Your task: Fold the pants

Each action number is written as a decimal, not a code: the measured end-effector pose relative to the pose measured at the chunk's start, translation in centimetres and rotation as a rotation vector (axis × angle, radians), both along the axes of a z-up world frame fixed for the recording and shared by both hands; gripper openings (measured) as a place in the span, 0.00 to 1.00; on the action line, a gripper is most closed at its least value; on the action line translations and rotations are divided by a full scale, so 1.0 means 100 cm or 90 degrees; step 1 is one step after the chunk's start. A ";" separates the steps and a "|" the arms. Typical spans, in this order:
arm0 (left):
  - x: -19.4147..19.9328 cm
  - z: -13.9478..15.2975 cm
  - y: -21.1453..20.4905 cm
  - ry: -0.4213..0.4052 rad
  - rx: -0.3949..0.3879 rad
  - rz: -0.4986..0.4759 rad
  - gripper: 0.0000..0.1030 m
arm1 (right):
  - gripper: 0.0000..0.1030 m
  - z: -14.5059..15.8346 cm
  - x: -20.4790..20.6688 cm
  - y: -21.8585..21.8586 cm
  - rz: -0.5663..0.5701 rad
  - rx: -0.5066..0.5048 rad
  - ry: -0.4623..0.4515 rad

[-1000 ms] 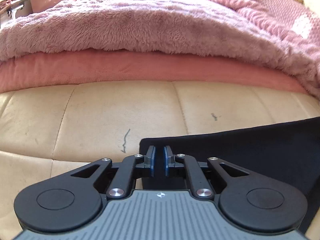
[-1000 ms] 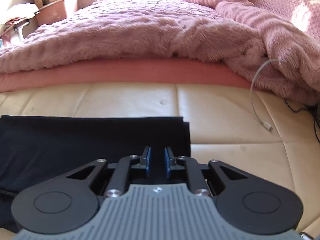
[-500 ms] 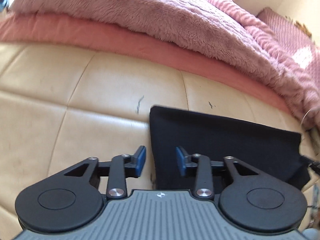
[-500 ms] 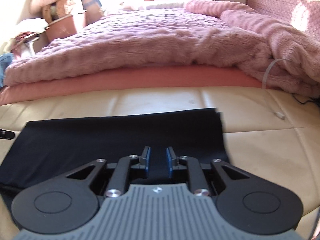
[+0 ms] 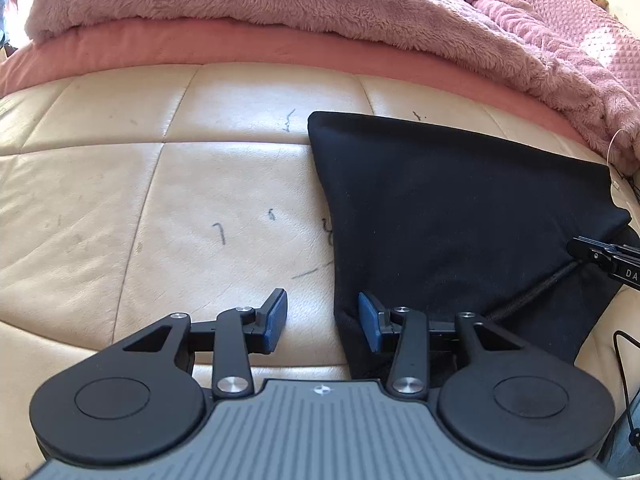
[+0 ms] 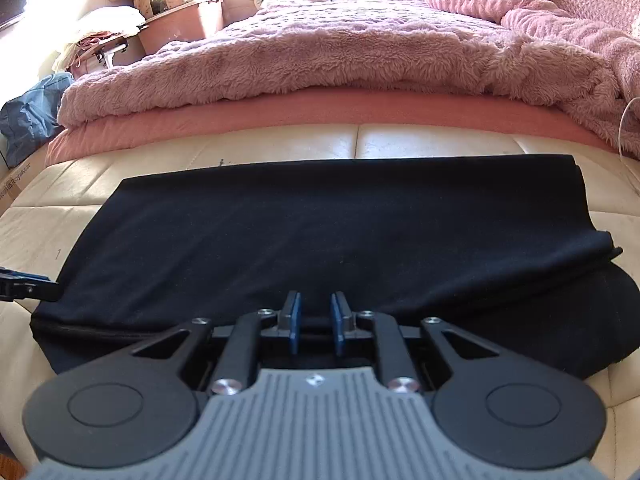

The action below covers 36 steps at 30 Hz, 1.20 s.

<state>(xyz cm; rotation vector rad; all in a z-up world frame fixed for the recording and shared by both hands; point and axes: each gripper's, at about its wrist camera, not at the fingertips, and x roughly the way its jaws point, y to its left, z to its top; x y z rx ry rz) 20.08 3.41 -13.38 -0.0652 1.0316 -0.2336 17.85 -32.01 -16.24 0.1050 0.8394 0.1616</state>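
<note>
Left wrist view: left gripper [image 5: 322, 321] is spread wide with nothing between its pads, straddling the near left corner of the black pants [image 5: 460, 216], which lie folded flat on the cream cushion [image 5: 168, 184]; one pad sits on fabric, the other over bare cushion just left of the pants' edge. Risk as I read it: closing from here could pinch only the top layer or slide off the edge, so the fold skews or the stacked layers separate. Right wrist view: right gripper [image 6: 315, 322] has its pads apart a modest gap at the near edge of the pants [image 6: 320, 232]; dark fabric shows between them but I can't tell if it's actually clamped. If it isn't, a lift drags one side only and the near edge, already bulging at the right end, rumples further
</note>
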 end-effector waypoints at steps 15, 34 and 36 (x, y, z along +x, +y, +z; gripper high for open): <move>0.025 0.011 -0.007 -0.019 -0.122 0.039 0.13 | 0.07 0.014 0.011 0.042 0.043 0.004 -0.008; 0.039 -0.023 0.048 0.061 -0.320 0.195 0.40 | 0.07 -0.001 0.009 0.048 0.068 -0.007 0.008; 0.043 -0.032 0.048 0.071 -0.333 0.209 0.40 | 0.07 -0.001 0.009 0.048 0.070 -0.007 0.009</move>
